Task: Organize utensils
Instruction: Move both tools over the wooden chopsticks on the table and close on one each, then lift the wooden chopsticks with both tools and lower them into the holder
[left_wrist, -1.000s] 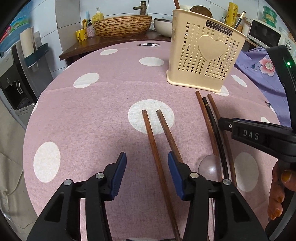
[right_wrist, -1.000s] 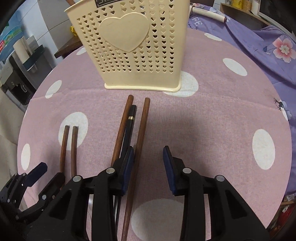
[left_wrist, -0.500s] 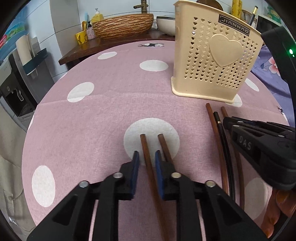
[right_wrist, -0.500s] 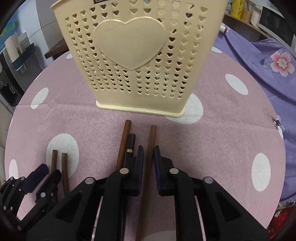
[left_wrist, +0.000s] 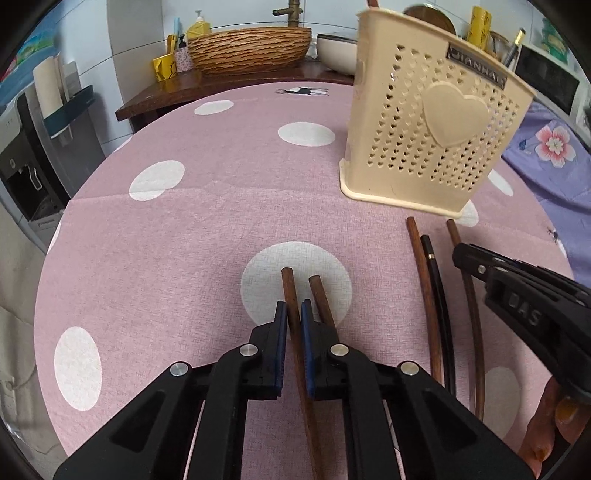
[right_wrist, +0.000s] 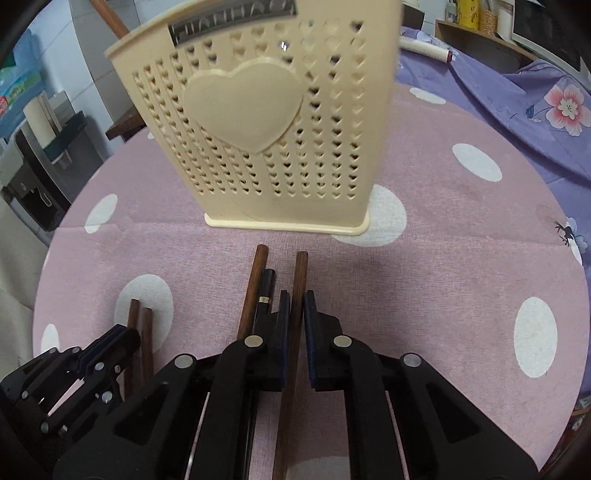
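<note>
A cream perforated utensil holder (left_wrist: 428, 136) with a heart stands on the pink dotted tablecloth; it also fills the top of the right wrist view (right_wrist: 258, 129). My left gripper (left_wrist: 293, 314) is shut on a brown chopstick (left_wrist: 290, 291); a second brown chopstick (left_wrist: 319, 295) lies just right of it. My right gripper (right_wrist: 294, 306) is shut on another brown chopstick (right_wrist: 300, 273). Left of that lie a brown chopstick (right_wrist: 256, 280) and a black utensil handle (right_wrist: 266, 288). The right gripper shows in the left wrist view (left_wrist: 480, 258), the left gripper in the right wrist view (right_wrist: 122, 332).
The round table (left_wrist: 184, 229) drops off at left and front. Behind it a wooden counter holds a woven basin (left_wrist: 251, 48), a bowl and bottles. Purple floral cloth (right_wrist: 517, 96) lies to the right. A water dispenser (left_wrist: 22, 155) stands at far left.
Both grippers have gone from wide open to shut, each on a brown chopstick, and have moved forward toward the holder.
</note>
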